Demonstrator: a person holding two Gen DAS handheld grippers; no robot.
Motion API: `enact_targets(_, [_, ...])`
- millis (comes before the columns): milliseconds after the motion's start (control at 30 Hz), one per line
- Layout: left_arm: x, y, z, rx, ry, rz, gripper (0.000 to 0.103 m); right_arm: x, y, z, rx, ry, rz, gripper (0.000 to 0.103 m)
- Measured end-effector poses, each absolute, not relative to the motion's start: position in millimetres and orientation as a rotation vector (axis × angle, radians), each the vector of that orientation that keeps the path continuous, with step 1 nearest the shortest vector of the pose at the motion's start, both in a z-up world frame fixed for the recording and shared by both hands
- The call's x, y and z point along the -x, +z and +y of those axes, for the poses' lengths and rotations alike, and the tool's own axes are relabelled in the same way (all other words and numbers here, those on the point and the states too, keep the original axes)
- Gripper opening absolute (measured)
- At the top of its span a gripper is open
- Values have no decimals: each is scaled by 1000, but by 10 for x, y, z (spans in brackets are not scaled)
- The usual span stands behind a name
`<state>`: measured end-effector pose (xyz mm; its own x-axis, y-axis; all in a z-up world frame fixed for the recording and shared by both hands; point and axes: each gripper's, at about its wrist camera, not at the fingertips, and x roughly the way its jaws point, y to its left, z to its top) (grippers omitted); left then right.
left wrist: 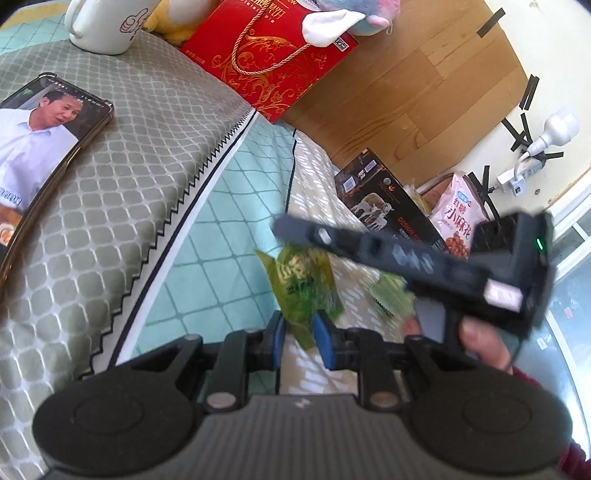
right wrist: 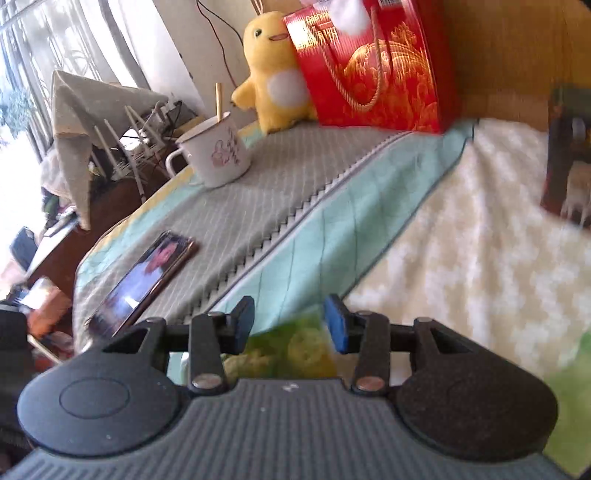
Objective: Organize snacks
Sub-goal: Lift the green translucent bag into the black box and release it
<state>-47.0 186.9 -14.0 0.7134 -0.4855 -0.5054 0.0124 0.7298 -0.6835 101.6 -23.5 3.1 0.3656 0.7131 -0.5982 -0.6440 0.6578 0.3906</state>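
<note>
- Bedding covered the work surface: a grey quilted blanket (left wrist: 110,206), a mint checked strip and a cream patterned sheet (left wrist: 314,177).
- Left gripper (left wrist: 299,334) was pinching a green snack packet (left wrist: 303,288) by its lower end; the packet's long axis ran up and away from the jaws.
- Right gripper (right wrist: 290,321) stood part spread, with a blurred green packet (right wrist: 291,350) low between its fingers; contact could not be told.
- Second green packet (left wrist: 388,295) lay on the sheet just right of the held one, nearer the right hand (left wrist: 480,339).
- Beyond the held packet: a dark carton (left wrist: 384,199) and a pink snack bag (left wrist: 456,218).
- Left of it: a phone (left wrist: 44,147), a mug (left wrist: 110,26) and a red gift bag (left wrist: 273,55), all clear of the path.
</note>
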Motion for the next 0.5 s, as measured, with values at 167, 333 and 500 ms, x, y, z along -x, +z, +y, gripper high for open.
enact_targets(167, [436,-127,1804,680,-342,741,21,-611,95,-586,-94,859,797,21])
enact_targets(333, [363,-69,1514,598,-396,753,22,-314,73,-1006,-182,789,792,20])
enact_targets(500, [298,-71,1162,540,-485,778,24,-107,43,-1414,-310,719,762,25])
